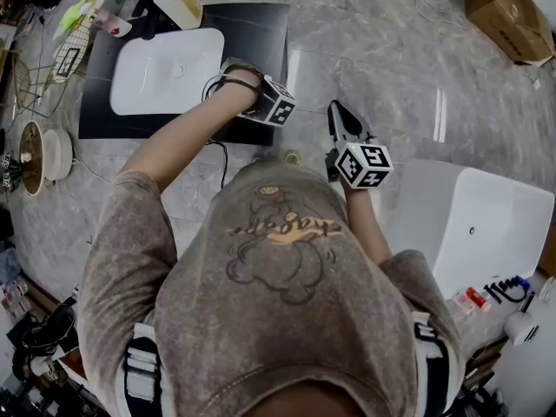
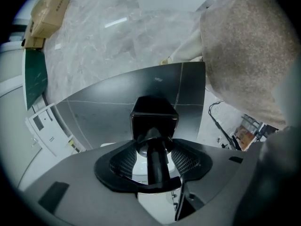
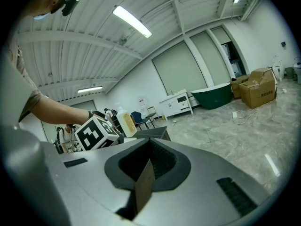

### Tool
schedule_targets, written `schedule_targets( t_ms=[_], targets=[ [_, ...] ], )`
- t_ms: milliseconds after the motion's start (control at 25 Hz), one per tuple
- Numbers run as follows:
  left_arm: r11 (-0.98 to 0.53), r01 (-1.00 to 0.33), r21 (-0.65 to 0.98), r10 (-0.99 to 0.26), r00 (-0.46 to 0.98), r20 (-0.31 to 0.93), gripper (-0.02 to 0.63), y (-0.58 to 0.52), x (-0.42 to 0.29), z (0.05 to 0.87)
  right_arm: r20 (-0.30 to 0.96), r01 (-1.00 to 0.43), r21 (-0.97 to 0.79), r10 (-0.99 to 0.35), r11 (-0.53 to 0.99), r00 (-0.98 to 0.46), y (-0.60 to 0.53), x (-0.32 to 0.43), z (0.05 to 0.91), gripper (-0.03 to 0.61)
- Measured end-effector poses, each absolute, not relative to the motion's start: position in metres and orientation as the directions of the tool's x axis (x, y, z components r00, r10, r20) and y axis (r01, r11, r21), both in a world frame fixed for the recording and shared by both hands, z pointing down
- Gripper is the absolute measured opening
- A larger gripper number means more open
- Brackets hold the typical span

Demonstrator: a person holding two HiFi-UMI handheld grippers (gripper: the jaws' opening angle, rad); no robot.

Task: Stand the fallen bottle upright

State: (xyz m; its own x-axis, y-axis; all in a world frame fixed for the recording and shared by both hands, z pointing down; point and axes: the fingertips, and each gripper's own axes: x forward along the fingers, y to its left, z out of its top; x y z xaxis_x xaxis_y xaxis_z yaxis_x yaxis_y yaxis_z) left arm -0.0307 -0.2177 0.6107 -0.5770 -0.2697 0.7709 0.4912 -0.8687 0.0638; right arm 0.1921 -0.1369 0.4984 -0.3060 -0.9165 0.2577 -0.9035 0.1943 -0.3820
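The bottle [image 1: 178,0] stands at the far edge of the bench [image 1: 261,24], beyond the basin [image 1: 130,89], and looks already upright. The left gripper [image 2: 154,124] is nearer; I cannot tell whether its fingers are apart. The right gripper [image 1: 343,124] hangs back, its fingers together and empty.

The head view looks steeply down from above the person's shoulders onto the counter [image 1: 261,33] and floor [image 1: 391,50]. The camera on the left hand-held gripper [image 2: 154,122] tilts down, close over that counter, facing the floor and a box [image 2: 47,13]. The one on the right hand-held gripper [image 1: 337,111] looks almost level across the room. All three views share the counter and box.
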Motion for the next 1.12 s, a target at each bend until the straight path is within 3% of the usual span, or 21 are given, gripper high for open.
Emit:
schedule_targets(
  t_ms=[360, 560, 1120],
  targets=[
    [-0.887, 0.458, 0.056, -0.285, -0.638, 0.716, 0.238, -0.219, -0.035, 0.609, 0.261, -0.899, -0.398, -0.917, 0.181, -0.301, -0.127, 0.206, 0.502, -0.005],
    [-0.889, 0.455, 0.047, -0.291, -0.642, 0.709, 0.27, -0.225, -0.041, 0.608, 0.26, -0.895, -0.401, -0.913, 0.194, -0.314, -0.132, 0.206, 0.503, -0.005],
    [-0.887, 0.454, -0.087, -0.309, -0.441, 0.843, 0.316, -0.225, -0.015, 0.593, 0.254, -0.882, -0.394, -0.891, 0.259, -0.375, -0.152, 0.183, 0.499, -0.005]
  ],
)
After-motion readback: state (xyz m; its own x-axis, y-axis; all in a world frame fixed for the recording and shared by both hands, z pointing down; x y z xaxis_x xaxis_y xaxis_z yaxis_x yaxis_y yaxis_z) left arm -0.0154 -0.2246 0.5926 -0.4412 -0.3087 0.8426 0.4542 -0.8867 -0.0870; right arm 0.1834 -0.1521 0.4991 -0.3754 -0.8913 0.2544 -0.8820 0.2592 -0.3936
